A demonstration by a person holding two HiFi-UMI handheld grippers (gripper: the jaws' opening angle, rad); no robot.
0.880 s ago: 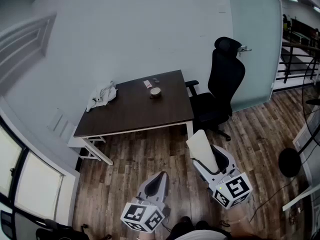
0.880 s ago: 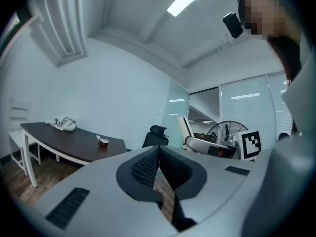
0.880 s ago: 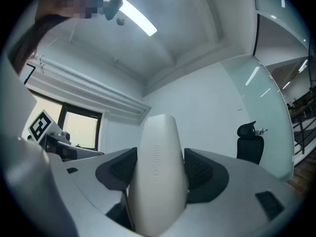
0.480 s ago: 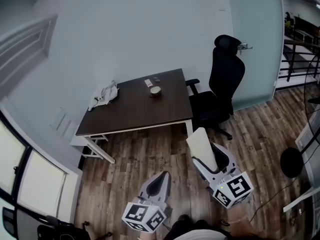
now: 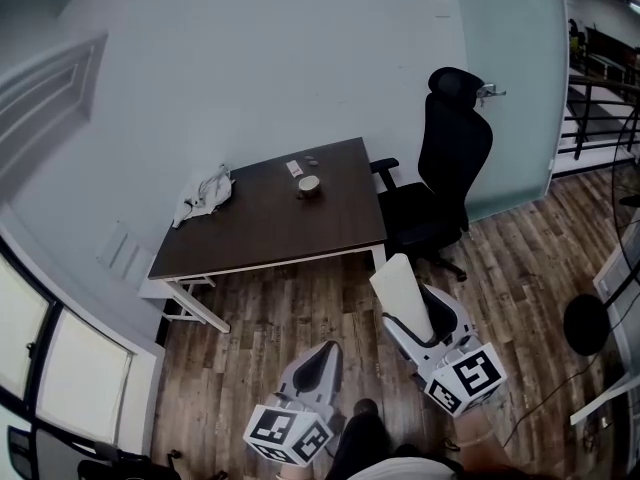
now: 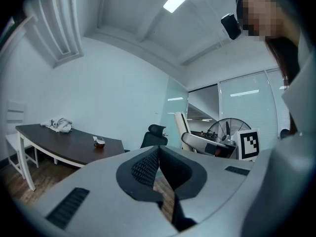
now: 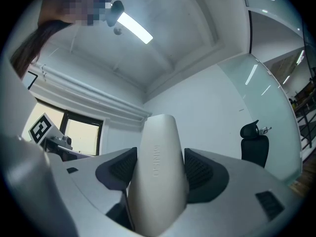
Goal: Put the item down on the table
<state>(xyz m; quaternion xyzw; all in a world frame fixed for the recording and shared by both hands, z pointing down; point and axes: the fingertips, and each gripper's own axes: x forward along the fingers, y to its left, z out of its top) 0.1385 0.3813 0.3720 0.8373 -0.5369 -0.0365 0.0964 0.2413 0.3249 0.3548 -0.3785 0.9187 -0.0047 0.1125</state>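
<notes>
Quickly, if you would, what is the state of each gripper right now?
Left gripper: closed, holding nothing.
Right gripper: closed on the white oblong item.

The left claw (image 6: 158, 154) has its jaws together at the tips, and nothing is between them. At the left stands a dark surface (image 6: 54, 143); a white cloth (image 6: 58, 125) and a cup (image 6: 100, 143) lie on it, well apart. Beyond the jaws are a black chair (image 6: 154, 135) and the right claw (image 6: 190, 139), which carries a cream item (image 6: 181, 125).
</notes>
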